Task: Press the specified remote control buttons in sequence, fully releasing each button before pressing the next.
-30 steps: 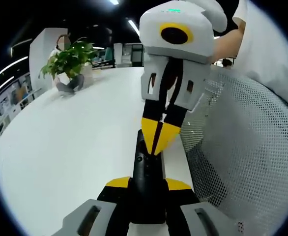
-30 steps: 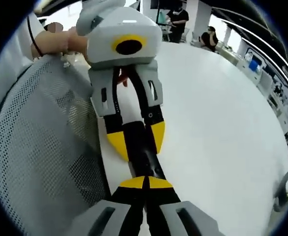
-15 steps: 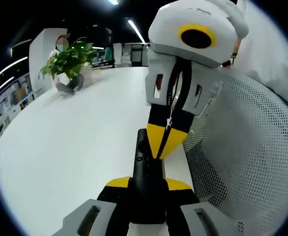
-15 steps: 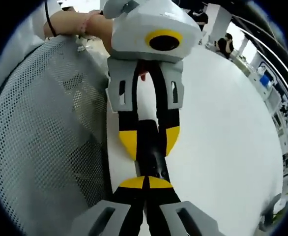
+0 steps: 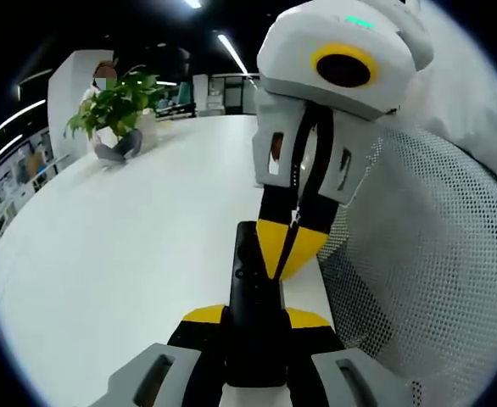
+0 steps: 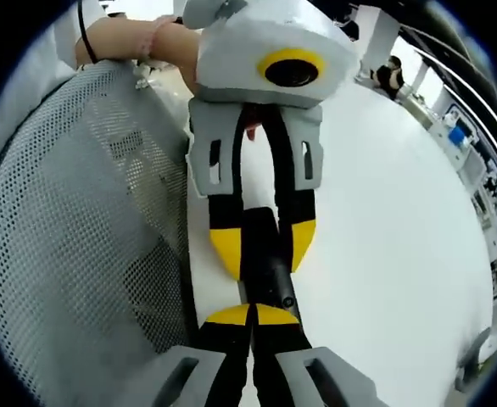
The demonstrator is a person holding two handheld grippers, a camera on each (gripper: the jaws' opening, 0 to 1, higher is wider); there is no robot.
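Note:
A slim black remote control (image 5: 250, 280) is clamped between the yellow-tipped jaws of my left gripper (image 5: 255, 317), with its button face up over the table. My right gripper (image 5: 284, 253) reaches in from above, shut, and its joined yellow tips rest on the remote's right side near the upper buttons. In the right gripper view, my right gripper (image 6: 252, 315) is shut with its tips over the near end of the remote (image 6: 270, 273). The left gripper (image 6: 264, 246) faces it, closed on the remote's sides.
The white table (image 5: 121, 246) stretches away to the left, with a potted plant (image 5: 120, 100) at its far end. A grey mesh chair back (image 5: 435, 263) (image 6: 79, 237) stands right beside the grippers. A person's hand (image 6: 138, 38) holds the left gripper.
My right gripper has come closer to the left one, and its shut tips have slid a little down the remote. The left gripper still holds the remote in the same place.

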